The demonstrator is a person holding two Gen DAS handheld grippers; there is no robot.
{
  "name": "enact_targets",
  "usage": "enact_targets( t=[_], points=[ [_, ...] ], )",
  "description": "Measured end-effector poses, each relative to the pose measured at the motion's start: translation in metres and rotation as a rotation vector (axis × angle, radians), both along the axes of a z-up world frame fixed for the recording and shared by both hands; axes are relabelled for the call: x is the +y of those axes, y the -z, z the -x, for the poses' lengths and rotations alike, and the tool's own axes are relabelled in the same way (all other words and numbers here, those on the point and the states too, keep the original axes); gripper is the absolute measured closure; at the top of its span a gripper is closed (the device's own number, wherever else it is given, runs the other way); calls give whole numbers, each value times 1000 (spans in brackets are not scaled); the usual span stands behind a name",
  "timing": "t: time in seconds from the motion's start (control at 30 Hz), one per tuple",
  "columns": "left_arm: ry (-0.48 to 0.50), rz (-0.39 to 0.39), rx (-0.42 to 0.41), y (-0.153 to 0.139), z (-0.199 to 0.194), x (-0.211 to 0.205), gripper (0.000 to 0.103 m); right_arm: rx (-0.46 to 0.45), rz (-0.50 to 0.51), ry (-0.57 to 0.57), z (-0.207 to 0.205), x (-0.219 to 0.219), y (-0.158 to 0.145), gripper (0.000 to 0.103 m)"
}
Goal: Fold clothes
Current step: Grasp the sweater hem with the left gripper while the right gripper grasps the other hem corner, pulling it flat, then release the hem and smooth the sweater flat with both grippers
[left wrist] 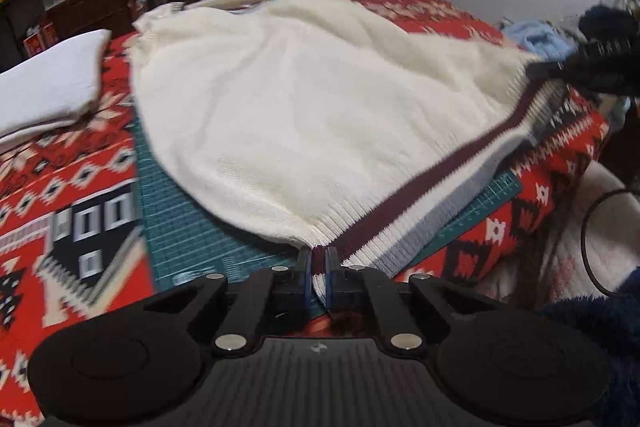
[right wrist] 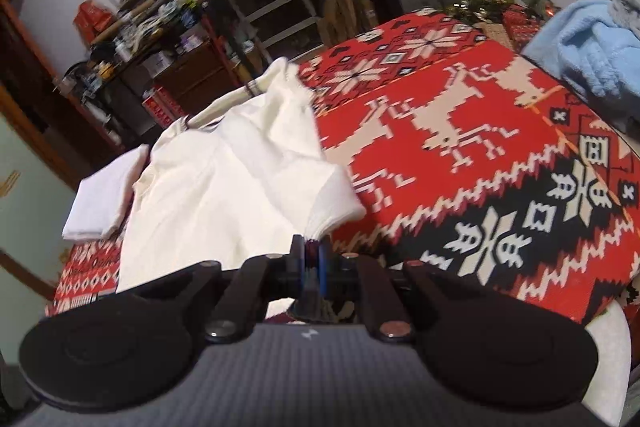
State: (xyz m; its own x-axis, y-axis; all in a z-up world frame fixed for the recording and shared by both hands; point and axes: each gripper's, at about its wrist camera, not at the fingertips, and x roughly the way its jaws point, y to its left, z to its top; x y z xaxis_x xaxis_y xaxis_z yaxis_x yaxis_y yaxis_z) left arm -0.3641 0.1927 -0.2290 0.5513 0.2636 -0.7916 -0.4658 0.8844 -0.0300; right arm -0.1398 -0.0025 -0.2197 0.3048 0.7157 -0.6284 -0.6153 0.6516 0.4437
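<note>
Evidently both grippers are pinching the cream sweater (left wrist: 288, 115) by its striped hem (left wrist: 432, 195): left gripper (left wrist: 319, 259) clamping one end, right gripper (left wrist: 536, 71) at its two o'clock, the garment's body trailing toward twelve o'clock over the patterned blanket (left wrist: 72, 179)

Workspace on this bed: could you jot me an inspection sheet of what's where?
Surface: patterned red blanket with a green mat on it.
Job's things: cream sweater spread over the mat, its striped hem stretched between the grippers.
Clutter: folded white cloth beside the sweater; blue towel at the blanket's edge.
Grippers: left gripper and right gripper both clamp the hem.
Cables: dark cable loops off the bed edge.
Surroundings: crowded shelves.
</note>
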Motion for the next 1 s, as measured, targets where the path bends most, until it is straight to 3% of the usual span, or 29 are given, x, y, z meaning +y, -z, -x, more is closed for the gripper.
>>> enact_targets(
  t=[0.13, 0.27, 0.43, 0.53, 0.67, 0.73, 0.8, 0.87, 0.93, 0.97, 1.0],
  points=[
    [-131, 18, -33, -22, 46, 34, 97, -46, 26, -82, 13, 2, -8, 96],
    [-247, 145, -66, -12, 80, 59, 97, -10, 82, -156, 22, 5, 2, 96],
    [-250, 198, -27, 9, 74, 53, 96, 56, 208, -206, 36, 14, 35, 96],
    [-235, 194, -11, 8, 70, 48, 91, 53, 212, -199, 35, 9, 34, 94],
    [-252, 170, -36, -6, 80, 53, 67, 20, 228, -179, 33, -1, 22, 82],
    [-263, 163, -76, -16, 86, 57, 62, -18, 248, -166, 31, -4, 14, 75],
    [-258, 148, -116, -27, 83, 56, 47, -67, 242, -153, 29, -5, 4, 53],
    [-231, 126, -141, -34, 71, 51, 30, -110, 232, -176, 35, 3, -4, 37],
    [-196, 104, -152, -36, 55, 45, 24, -152, 221, -198, 42, 12, -11, 22],
    [-183, 92, -154, -35, 46, 42, 19, -173, 216, -209, 45, 16, -15, 10],
    [-170, 82, -156, -32, 38, 40, 17, -195, 211, -220, 48, 20, -19, 5]
  ],
)
